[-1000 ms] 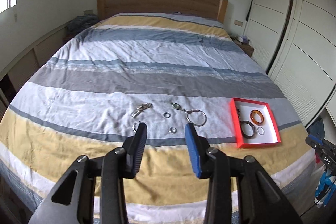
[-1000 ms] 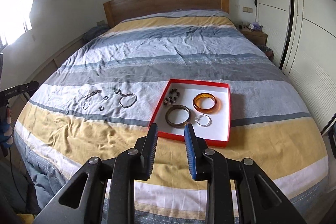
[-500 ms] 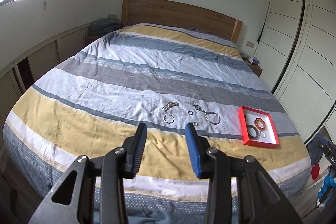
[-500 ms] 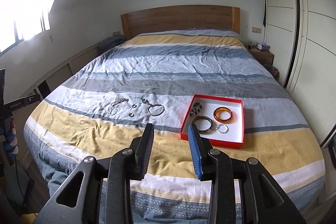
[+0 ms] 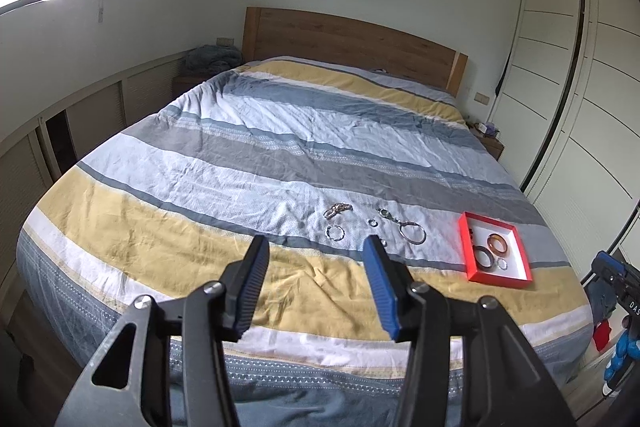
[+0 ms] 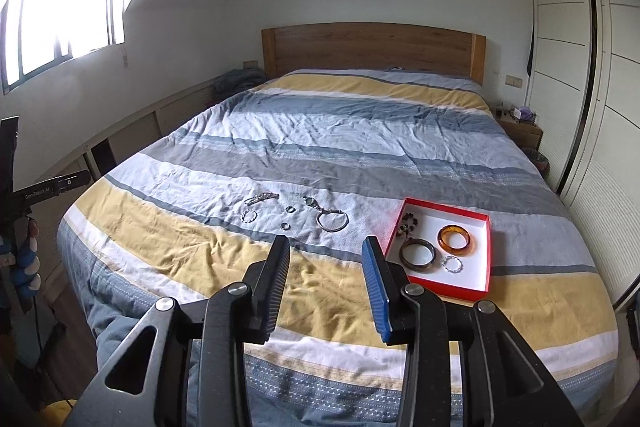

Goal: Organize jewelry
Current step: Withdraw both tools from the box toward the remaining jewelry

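A red box (image 6: 482, 281) with a white inside lies on the striped bed near the foot; it also shows in the left wrist view (image 5: 468, 255). It holds an amber bangle (image 6: 455, 237), a dark bangle (image 6: 417, 253), a small silver ring (image 6: 453, 263) and a dark beaded piece (image 6: 407, 223). Loose on the cover to its left lie a silver chain (image 6: 262, 197), a big hoop on a clasp (image 6: 332, 219) and several small rings (image 6: 248, 216). My left gripper (image 5: 316, 267) and right gripper (image 6: 325, 267) are open, empty, held back above the foot of the bed.
The bed (image 6: 360, 155) has a wooden headboard (image 6: 372, 47). White wardrobe doors (image 6: 580, 67) line the right wall, low cabinets (image 5: 80, 115) the left. A nightstand (image 6: 520, 131) stands at the far right of the bed.
Both grippers have pulled back and up from the bed, so the jewelry and the box look smaller and farther. Both jaws have opened wider.
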